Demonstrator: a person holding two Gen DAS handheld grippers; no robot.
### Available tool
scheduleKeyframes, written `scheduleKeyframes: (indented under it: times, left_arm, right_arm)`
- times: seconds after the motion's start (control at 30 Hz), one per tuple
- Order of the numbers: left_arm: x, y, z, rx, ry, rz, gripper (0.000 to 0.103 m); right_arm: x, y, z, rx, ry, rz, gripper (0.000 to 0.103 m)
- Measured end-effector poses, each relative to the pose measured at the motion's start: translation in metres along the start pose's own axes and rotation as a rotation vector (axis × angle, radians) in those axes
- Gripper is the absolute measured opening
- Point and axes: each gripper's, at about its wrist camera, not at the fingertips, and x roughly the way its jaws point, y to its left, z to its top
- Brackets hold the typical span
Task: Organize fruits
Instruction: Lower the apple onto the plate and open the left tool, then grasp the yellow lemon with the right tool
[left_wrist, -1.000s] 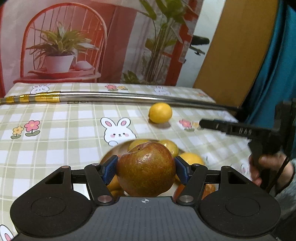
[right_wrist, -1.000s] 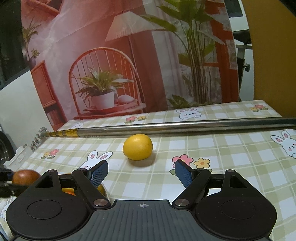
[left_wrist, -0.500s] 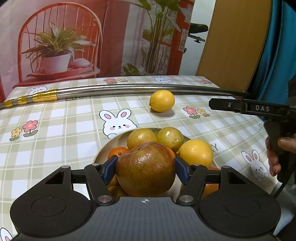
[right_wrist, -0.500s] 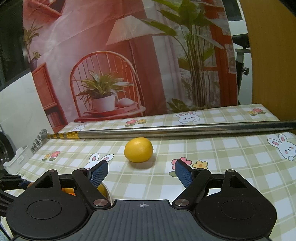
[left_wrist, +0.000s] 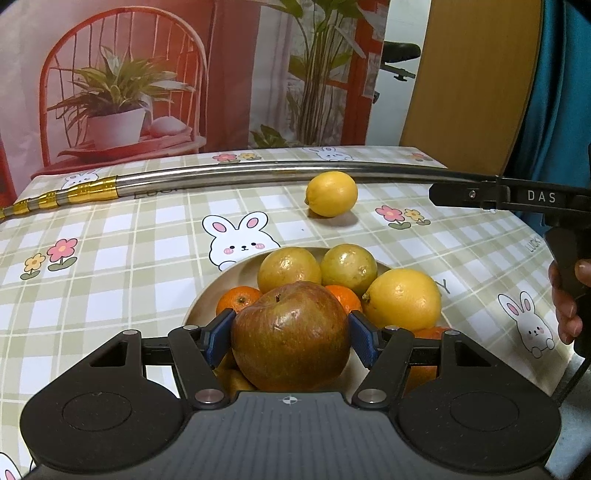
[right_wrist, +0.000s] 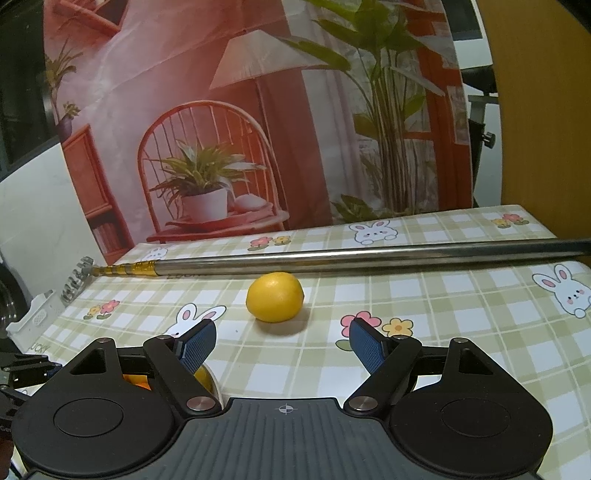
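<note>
Apple (left_wrist: 291, 336), russet and scarred, clamped between the blue pads (left_wrist: 218, 338) of the left gripper (left_wrist: 291, 338), carried over the near side of the bowl (left_wrist: 225, 275). Already heaped in that bowl: two dull yellow-green fruits (left_wrist: 289, 269) at 12 o'clock of the apple, a tangerine (left_wrist: 238, 300) at 10 o'clock, a large lemon (left_wrist: 402, 299) at 2 o'clock. Judged to be the placing step: apple brought above the pile, not yet set down.

Right gripper (right_wrist: 282, 345) spread wide and holding nothing, aimed at the loose lemon (right_wrist: 275, 296) lying on the checked tablecloth (right_wrist: 443, 317) at its 12 o'clock, just this side of the long metal pole (right_wrist: 332, 258). Seen from the left wrist, same lemon at 12 o'clock beyond the bowl, well apart from it.

Next move, by judgement: lower the apple onto the heap, find a hollow among the round fruit, then release slowly to avoid a roll over the rim. After that, likely a forward reach with the right tongs to straddle the lemon without nudging it against the pole.
</note>
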Motion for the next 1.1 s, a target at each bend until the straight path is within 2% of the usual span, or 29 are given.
scheduleKeyframes:
  times: [0.17,0.43,0.67,0.9,1.1]
  left_arm:
    - [-0.004,0.007,0.002,-0.081,-0.013,-0.054,0.068]
    - [-0.018,0.009,0.002,-0.163,-0.053,-0.069,0.068]
    - [-0.035,0.022,0.0,-0.26,-0.087,-0.038,0.069]
    - [-0.051,0.04,0.001,-0.349,-0.13,0.028,0.073]
    - [-0.054,0.048,-0.001,-0.389,-0.129,0.062,0.073]
  right_arm:
    - [-0.001,0.0,0.0,-0.001,0.0,-0.001,0.076]
    - [-0.003,0.001,0.0,-0.003,0.001,-0.001,0.076]
    - [-0.007,0.002,-0.002,-0.011,0.003,-0.003,0.076]
    - [-0.007,0.006,-0.002,-0.034,0.004,-0.004,0.076]
    - [0.001,0.011,0.004,-0.084,-0.021,0.002,0.076]
